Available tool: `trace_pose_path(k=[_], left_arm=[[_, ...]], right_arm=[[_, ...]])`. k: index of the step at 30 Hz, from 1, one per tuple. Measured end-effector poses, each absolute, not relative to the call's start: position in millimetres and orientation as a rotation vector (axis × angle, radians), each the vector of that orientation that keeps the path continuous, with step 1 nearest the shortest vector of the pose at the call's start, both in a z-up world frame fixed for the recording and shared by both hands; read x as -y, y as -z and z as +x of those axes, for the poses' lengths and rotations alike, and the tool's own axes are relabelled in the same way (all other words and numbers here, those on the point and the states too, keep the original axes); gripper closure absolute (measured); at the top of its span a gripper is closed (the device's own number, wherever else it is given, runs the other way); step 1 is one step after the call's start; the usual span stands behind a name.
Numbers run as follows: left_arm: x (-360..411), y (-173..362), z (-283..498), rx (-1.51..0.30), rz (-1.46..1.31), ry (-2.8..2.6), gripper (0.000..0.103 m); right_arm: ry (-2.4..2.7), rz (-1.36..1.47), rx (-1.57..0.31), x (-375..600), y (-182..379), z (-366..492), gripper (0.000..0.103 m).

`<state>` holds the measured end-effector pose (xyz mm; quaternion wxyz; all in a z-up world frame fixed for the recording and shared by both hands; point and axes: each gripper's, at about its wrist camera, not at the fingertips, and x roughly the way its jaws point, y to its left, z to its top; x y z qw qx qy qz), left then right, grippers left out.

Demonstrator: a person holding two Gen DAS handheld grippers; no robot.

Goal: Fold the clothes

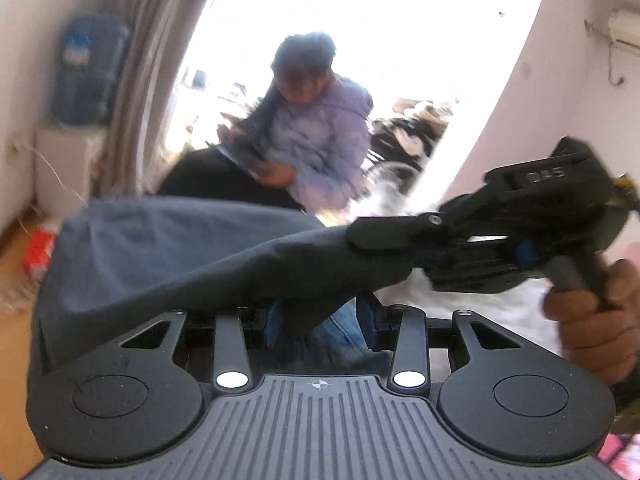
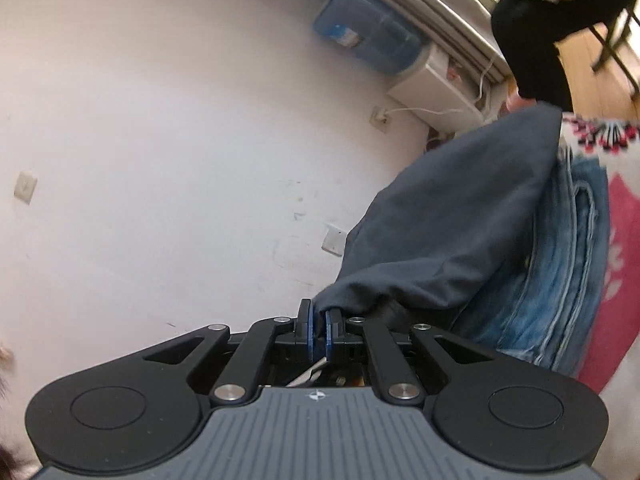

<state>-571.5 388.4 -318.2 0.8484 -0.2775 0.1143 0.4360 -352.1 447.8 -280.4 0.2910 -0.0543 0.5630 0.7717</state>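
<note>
A dark grey garment [image 1: 168, 252] hangs stretched between my two grippers. My right gripper [image 1: 352, 236] comes in from the right, held by a hand [image 1: 592, 320], and is shut on one edge of the cloth. In the right wrist view the right gripper [image 2: 318, 314] has its blue pads nearly together, pinching a corner of the garment [image 2: 460, 220]. My left gripper [image 1: 320, 312] has its jaws apart. A fold of the cloth droops between them and over the left finger, with a gap beside the right pad. A stack of folded blue jeans [image 2: 560, 280] lies under the garment.
The jeans rest on a white and pink floral cover [image 2: 620, 240]. A person in a lilac jacket [image 1: 320, 132] sits on a chair ahead by a bright window. A water dispenser [image 1: 88, 72] and a curtain [image 1: 148, 80] stand at the left wall.
</note>
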Motion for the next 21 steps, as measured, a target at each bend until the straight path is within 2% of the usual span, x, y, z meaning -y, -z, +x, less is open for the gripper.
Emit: trace_pose_path(k=[10,12,14,17,21], left_arm=[[-345.8,366.1,-542.3,-0.345,-0.485,-1.065,0.063],[-337.4,365.4,-547.4,-0.354,-0.488,-1.064,0.060],[-334.2,364.1,-552.9,-0.365,-0.516,-1.056,0.052],[-334.4,361.7,-564.6,-0.363,-0.623,-1.017,0.050],[-338.5,369.3,-599.7,-0.158,-0.958,-0.976,0.050]], right_arm=[[-1.921,-0.399,-1.482,-422.5,319.6,-351.7,0.096],[-1.925,-0.428,-1.452,-421.5,318.2,-353.8,0.096],[-1.929,-0.465,-1.412,-420.4,315.6,-357.3,0.096],[-1.942,-0.532,-1.343,-416.2,314.4,-365.8,0.096],[-1.949,-0.554,-1.303,-422.4,322.8,-380.4,0.096]])
